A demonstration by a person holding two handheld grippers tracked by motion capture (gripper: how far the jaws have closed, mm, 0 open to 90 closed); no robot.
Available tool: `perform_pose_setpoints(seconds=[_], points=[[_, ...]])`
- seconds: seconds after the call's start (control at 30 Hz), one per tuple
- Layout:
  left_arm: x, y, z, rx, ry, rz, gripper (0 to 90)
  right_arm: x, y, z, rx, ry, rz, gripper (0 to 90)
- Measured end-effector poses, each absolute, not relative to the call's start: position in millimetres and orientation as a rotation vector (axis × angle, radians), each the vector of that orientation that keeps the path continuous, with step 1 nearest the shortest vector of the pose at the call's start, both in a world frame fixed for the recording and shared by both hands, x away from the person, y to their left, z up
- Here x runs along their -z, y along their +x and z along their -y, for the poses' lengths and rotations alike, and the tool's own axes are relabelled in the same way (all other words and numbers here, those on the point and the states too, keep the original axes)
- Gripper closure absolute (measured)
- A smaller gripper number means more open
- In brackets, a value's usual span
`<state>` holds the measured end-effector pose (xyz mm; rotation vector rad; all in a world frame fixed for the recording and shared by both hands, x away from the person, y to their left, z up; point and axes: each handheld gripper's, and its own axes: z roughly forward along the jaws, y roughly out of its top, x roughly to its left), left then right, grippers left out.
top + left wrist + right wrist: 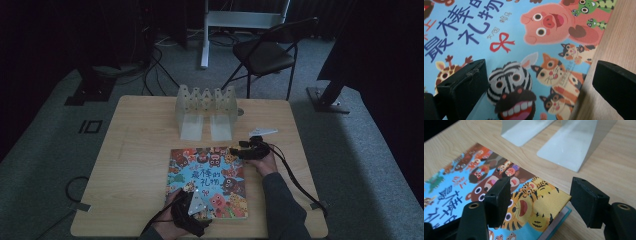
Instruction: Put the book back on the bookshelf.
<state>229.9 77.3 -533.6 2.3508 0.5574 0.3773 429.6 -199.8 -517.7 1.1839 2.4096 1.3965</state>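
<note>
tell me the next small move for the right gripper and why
Probably close the right gripper on the book corner. Its jaws stand open astride the far right corner, which seems to sit slightly above the page beneath. The left gripper, also open, straddles the near edge, and the bookends stand just beyond.

A picture book [208,182] is laid flat on the table [140,165], toward its near edge. Two bookends [206,111] are stood side by side behind it, well apart from it.
</note>
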Motion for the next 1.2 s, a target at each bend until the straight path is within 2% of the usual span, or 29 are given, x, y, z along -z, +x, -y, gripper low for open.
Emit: perform_pose_setpoints(seconds=[0.27, 0.3, 0.6, 0.8, 0.93, 1.2], points=[[531, 232, -75, -0.379, 2.317, -0.550, 0.0, 504, 428, 200, -1.437, 1.170, -2.393, 33.4], [531, 229, -67, -0.435, 2.322, -0.543, 0.0, 502, 428, 200, -1.442, 1.177, -2.389, 33.4], [526, 228, -68, -0.472, 2.282, -0.514, 0.1, 497, 427, 199, -1.451, 1.173, -2.384, 33.3], [526, 225, -67, -0.503, 2.286, -0.495, 0.1, 503, 424, 195, -1.415, 1.216, -2.382, 27.9], [524, 225, -69, -0.499, 2.272, -0.493, 0.1, 505, 421, 196, -1.421, 1.279, -2.380, 27.6], [520, 224, -71, -0.520, 2.247, -0.486, 0.2, 511, 414, 199, -1.501, 1.349, -2.481, 34.7]])
